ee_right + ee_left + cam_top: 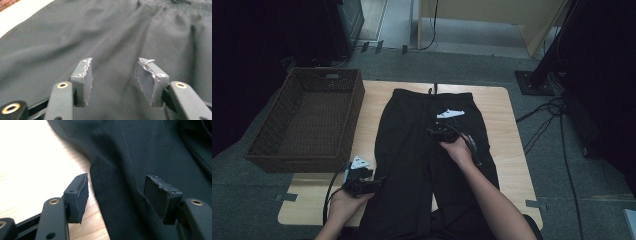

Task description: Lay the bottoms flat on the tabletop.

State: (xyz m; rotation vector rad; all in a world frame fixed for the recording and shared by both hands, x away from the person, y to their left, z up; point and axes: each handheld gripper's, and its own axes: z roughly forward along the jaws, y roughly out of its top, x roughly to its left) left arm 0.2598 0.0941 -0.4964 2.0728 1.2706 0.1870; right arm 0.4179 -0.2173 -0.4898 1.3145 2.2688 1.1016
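Count: one pair of black trousers [422, 155], one wicker basket [307, 120], one wooden table [507, 150], two grippers; trousers lie flat along the middle of the table, long axis running from the person's edge to the far edge — waistband at the far end, legs toward the person, cuffs hanging off the near edge of the table; drawstring end pokes past the waistband onto the table's far edge; basket sits at the table's left side, overhanging the table's left edge, just beside the trousers' left hip, apart from the cloth as far as I can tell; basket interior shows bare weave, nothing in it; left gripper [379, 181] is at the table's near left, by the outer seam of the left trouser leg; in the left gripper view [116, 195] the jaws stand wide, one over bare table wood, the other over the black cloth, the leg's edge running between them, pads not pressing anything; right gripper [434, 132] is over the trousers' upper middle, farther from the table's near edge than the left one, below the waistband — in the right gripper view [113, 80] the jaws are parted at a medium gap above wrinkled cloth, nothing pinched between the pads; worn, ragged pad edges on both grippers; a strip of table shows at that view's top left corner.
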